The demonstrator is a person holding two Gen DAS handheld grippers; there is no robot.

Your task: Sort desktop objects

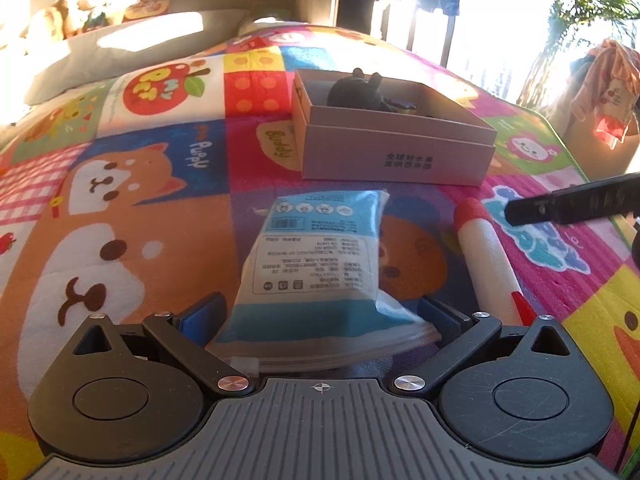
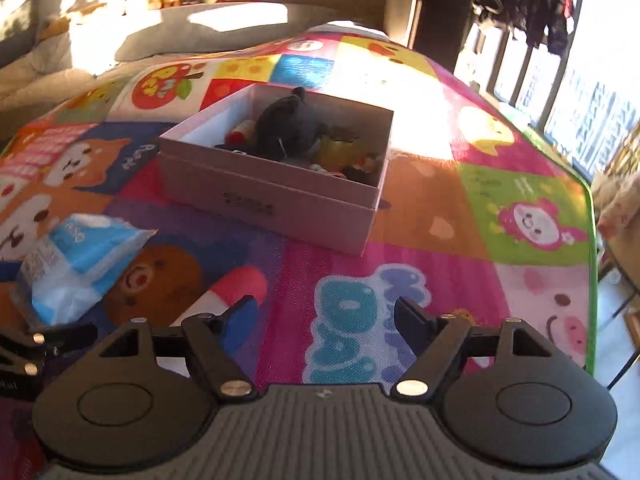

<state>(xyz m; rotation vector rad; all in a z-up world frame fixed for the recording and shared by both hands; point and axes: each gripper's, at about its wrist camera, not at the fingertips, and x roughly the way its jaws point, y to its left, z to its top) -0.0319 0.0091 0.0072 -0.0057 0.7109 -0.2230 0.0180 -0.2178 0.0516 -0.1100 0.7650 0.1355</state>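
Note:
A blue and white tissue pack (image 1: 316,264) lies on the colourful play mat, its near end between the wide-open fingers of my left gripper (image 1: 320,316); I cannot tell whether the pads touch it. It also shows in the right wrist view (image 2: 80,256). A white tube with a red cap (image 1: 486,256) lies right of the pack, and in the right wrist view (image 2: 236,288) it sits by my left fingertip. My right gripper (image 2: 324,316) is open and empty above the mat. A pink open box (image 1: 396,152) (image 2: 276,200) holds a dark plush toy (image 2: 288,124) and small items.
The mat (image 2: 520,184) covers a raised surface whose right edge drops off to the floor. A grey cushion (image 1: 120,52) and plush toys lie at the back left. A cardboard box with cloth (image 1: 604,120) stands at the far right. The right gripper's finger (image 1: 572,204) juts in.

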